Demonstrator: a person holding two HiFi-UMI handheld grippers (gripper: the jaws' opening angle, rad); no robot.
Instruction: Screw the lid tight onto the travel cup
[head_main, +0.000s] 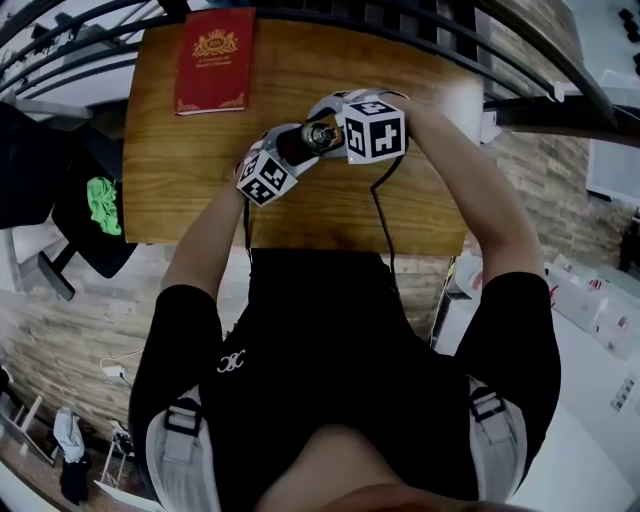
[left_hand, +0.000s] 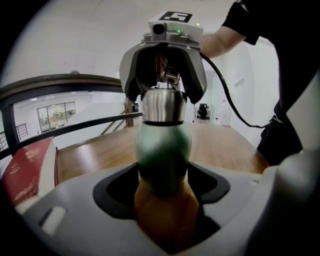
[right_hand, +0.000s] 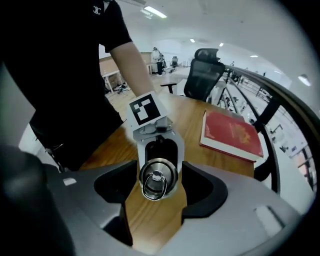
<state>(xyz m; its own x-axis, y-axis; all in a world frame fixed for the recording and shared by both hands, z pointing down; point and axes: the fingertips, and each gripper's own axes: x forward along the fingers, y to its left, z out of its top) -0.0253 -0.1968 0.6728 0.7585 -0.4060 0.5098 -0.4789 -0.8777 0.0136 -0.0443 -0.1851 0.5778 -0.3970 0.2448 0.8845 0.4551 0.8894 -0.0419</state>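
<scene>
The travel cup (left_hand: 162, 145) has a green body and a steel lid (left_hand: 162, 106) with a ring on top (right_hand: 159, 179). It is held lying level above the wooden table (head_main: 200, 190), between the two grippers (head_main: 298, 145). My left gripper (left_hand: 162, 186) is shut on the cup's bottom end. In the head view that gripper (head_main: 290, 155) is left of the cup. My right gripper (right_hand: 159, 186) faces it from the other end (left_hand: 164, 92). Its jaws stand on either side of the lid with a narrow gap on each side, so it is open.
A red book (head_main: 215, 60) lies at the table's far left corner. A black office chair (head_main: 80, 200) with a green cloth stands off the table's left edge. Dark railing bars (head_main: 420, 30) run past the far side. Cables (head_main: 385, 215) hang from the grippers towards me.
</scene>
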